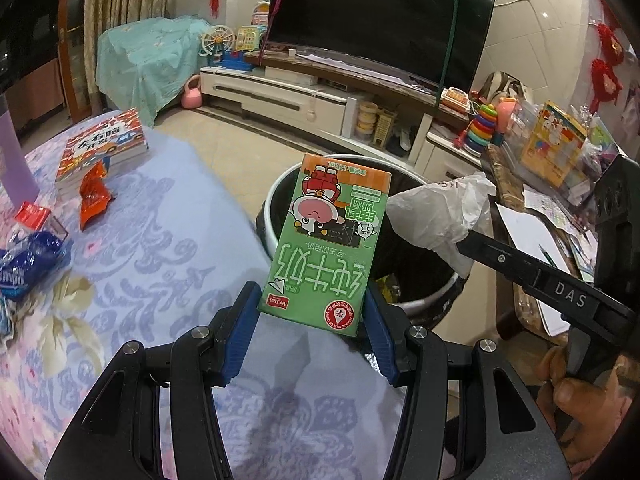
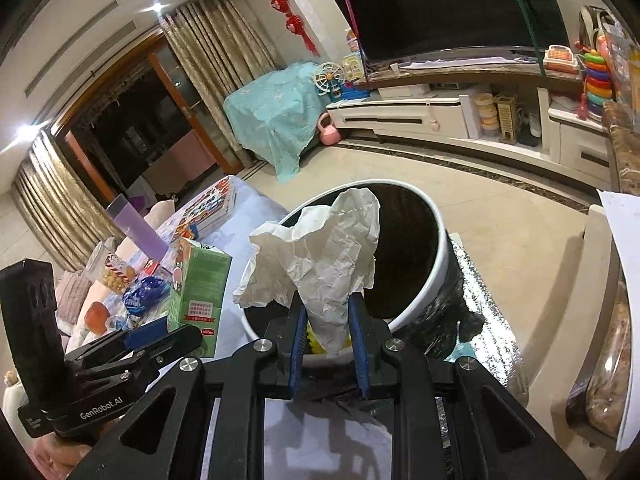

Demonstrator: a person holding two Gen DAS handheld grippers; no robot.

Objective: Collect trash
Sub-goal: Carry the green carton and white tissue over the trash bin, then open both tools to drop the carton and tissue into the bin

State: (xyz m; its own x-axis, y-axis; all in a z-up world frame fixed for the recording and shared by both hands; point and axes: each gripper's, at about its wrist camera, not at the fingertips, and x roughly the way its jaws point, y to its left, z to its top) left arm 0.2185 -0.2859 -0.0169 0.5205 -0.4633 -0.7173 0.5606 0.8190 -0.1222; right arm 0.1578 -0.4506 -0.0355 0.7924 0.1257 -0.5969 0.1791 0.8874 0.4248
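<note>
**A:** How many things were in play?

**B:** Two grippers, each carrying one piece of trash, and one bin (image 1: 276, 196) with a white rim and a dark inside. On the flowered worktop (image 1: 160, 240) lay more litter: one orange wrapper (image 1: 93, 196), one small red packet (image 1: 33, 215) and one blue wrapper (image 1: 28, 260), beside one stack of books (image 1: 102, 146).

**A:** What did the trash look like?

**B:** The left gripper (image 1: 310, 334) held one green milk carton (image 1: 326, 242), upside down, with a cartoon cow and a red car printed on it. It stood upright in front of the bin's near rim, above the worktop's edge. The right gripper (image 2: 328, 344) held one crumpled white tissue (image 2: 320, 260), bunched and fanning upward over the bin's opening.

**A:** And the jaws?

**B:** The left jaws pinched the carton's lower end between blue pads (image 1: 240, 332), fairly wide apart. The right jaws sat narrow, pinching the tissue's lower end.

**A:** The pose?

**B:** Both grippers pointed forward and downward toward the bin, side by side. In the left view the right gripper came in from the right, with a hand (image 1: 568, 400) wrapped around its handle.
</note>
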